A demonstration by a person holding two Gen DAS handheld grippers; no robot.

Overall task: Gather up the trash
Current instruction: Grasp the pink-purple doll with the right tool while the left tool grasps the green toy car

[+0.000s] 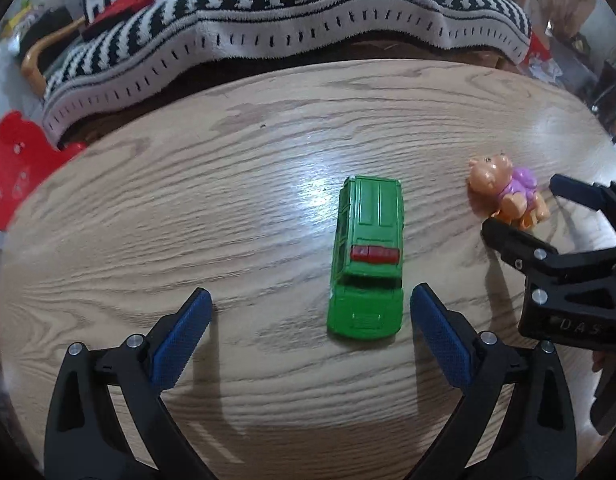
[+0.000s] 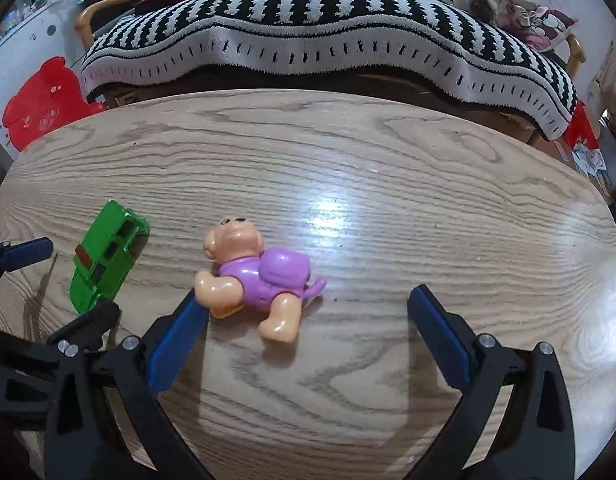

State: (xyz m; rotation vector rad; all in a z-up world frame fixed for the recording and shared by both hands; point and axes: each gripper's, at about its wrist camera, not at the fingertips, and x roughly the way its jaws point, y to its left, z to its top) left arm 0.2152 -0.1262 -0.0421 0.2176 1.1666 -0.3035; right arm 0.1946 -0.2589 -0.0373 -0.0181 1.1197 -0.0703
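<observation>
Two tools are hovering spread over the worktop [image 2: 387, 152]: left tool [image 1: 311, 334] nearing the green car [image 1: 365, 256], right tool [image 2: 308, 334] flanking the figurine [image 2: 260, 276] (neither is gripping yet); closing probably comes next.

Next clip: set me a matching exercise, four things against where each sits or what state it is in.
Things:
1. car
2. doll
3. blanket
4. left gripper

States:
A. striped, beyond the table's far edge
B. lying by the right gripper's left finger
C. open
D. green, close to the left gripper's right finger

Pairs: 1-D, 2-B, 3-A, 4-C
</observation>
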